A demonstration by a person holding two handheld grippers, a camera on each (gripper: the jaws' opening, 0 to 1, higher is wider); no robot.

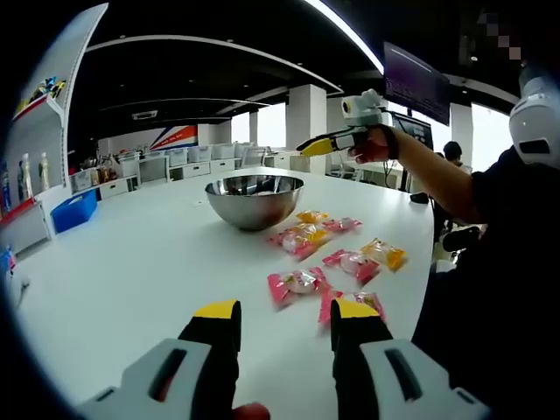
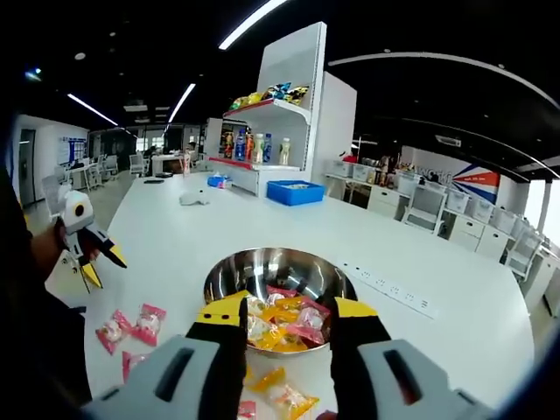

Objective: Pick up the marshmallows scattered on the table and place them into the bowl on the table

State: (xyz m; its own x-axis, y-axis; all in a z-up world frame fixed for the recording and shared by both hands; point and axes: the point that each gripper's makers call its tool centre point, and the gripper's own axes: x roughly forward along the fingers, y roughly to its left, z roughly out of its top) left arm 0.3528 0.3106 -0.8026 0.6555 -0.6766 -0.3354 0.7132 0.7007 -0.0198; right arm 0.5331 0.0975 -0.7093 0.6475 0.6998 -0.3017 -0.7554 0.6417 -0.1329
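Left tool (image 1: 284, 317): low over the table (image 1: 131, 254), jaws spread, nothing between them. In the right gripper view it appears at the left edge (image 2: 98, 262), yellow tips apart.
Right tool (image 2: 289, 315): held above the bowl (image 2: 280, 262), jaws apart and empty. In the left gripper view it is raised high beyond the bowl (image 1: 325, 144) in a hand (image 1: 372, 144), tips pointing toward the bowl side.
Bowl: steel, upright on the white table. In the right gripper view it holds several wrapped marshmallows (image 2: 284, 319), pink and yellow.
Loose marshmallows: pink and yellow packets (image 1: 337, 254) on the table, strung from just beside the bowl toward the left tool. One pink packet (image 1: 297, 284) lies just ahead of the left jaws; another touches or sits under the right-hand jaw tip, cannot tell which. In the right gripper view, two pink packets (image 2: 129, 328) lie on the table near the left tool.
Background: blue bin (image 2: 296, 192) farther along the table; shelf with bottles (image 2: 254, 144).
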